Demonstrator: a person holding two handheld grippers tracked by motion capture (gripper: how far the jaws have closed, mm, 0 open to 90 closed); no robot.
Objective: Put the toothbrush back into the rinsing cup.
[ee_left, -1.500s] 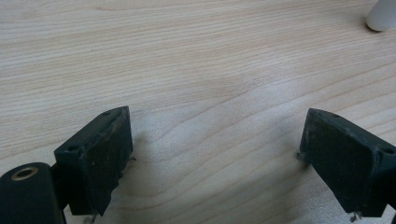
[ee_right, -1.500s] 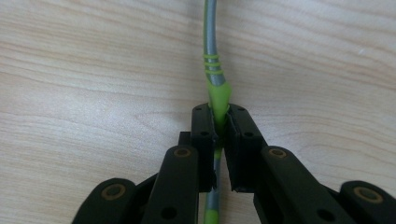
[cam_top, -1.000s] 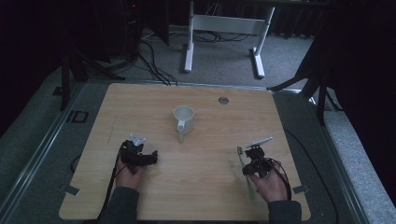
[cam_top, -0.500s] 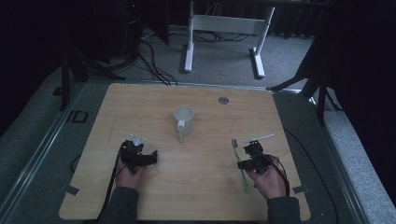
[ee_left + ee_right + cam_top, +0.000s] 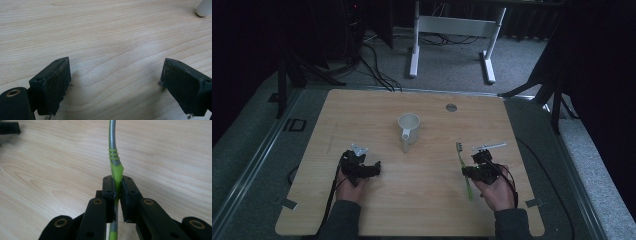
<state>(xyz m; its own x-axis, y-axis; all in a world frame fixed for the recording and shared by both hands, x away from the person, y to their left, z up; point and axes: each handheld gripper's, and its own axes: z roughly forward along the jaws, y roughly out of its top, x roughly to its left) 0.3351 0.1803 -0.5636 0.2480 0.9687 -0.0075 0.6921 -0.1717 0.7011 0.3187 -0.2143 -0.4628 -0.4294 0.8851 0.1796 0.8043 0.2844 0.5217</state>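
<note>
A green and grey toothbrush [image 5: 464, 169] lies along the table at the right, its head [image 5: 458, 146] pointing away from me. My right gripper [image 5: 468, 171] is shut on its handle. In the right gripper view the jaws pinch the green handle [image 5: 114, 167], and the grey stem runs up and out of view. A white mug [image 5: 408, 126] stands at the table's middle, its handle towards me. My left gripper [image 5: 373, 169] rests at the left, open, with bare wood between its fingers [image 5: 52, 82]. The mug's edge [image 5: 205, 8] shows at the top right of the left gripper view.
A thin pale stick-like thing [image 5: 489, 146] sits just beyond the right gripper; I cannot tell whether it lies loose. A round grommet [image 5: 451, 107] is set near the table's far edge. White desk legs [image 5: 414, 45] stand on the floor behind.
The right gripper has shifted slightly left and away, and the toothbrush in it now stretches out towards the far side. The left gripper and the mug have stayed put.
</note>
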